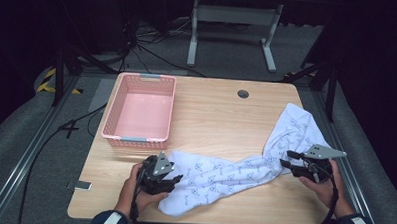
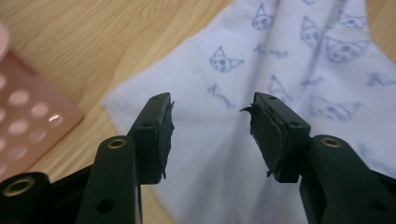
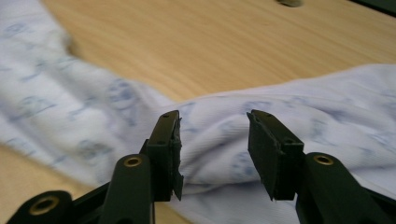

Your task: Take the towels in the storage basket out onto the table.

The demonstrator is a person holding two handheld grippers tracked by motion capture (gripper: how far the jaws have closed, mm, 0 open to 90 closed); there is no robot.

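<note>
A white cloth [image 1: 244,166] printed with small blue cat faces lies stretched across the front of the wooden table [image 1: 216,112], from front left up to the right edge. My left gripper [image 1: 177,180] is at the cloth's front-left end, its jaws open and pointing right. In the left gripper view the left gripper [image 2: 210,121] hovers open over the cloth [image 2: 261,60], with nothing between the pads. My right gripper [image 1: 286,159] is at the cloth's right part, open and pointing left. In the right gripper view the right gripper [image 3: 212,135] stands open above a fold of the cloth [image 3: 219,116].
An empty pink perforated basket [image 1: 135,139] stands at the table's back left, and its corner [image 2: 28,116] is near the left gripper. A round cable hole [image 1: 243,94] is at the back. A small flat grey object [image 1: 83,185] lies at the table's front-left corner.
</note>
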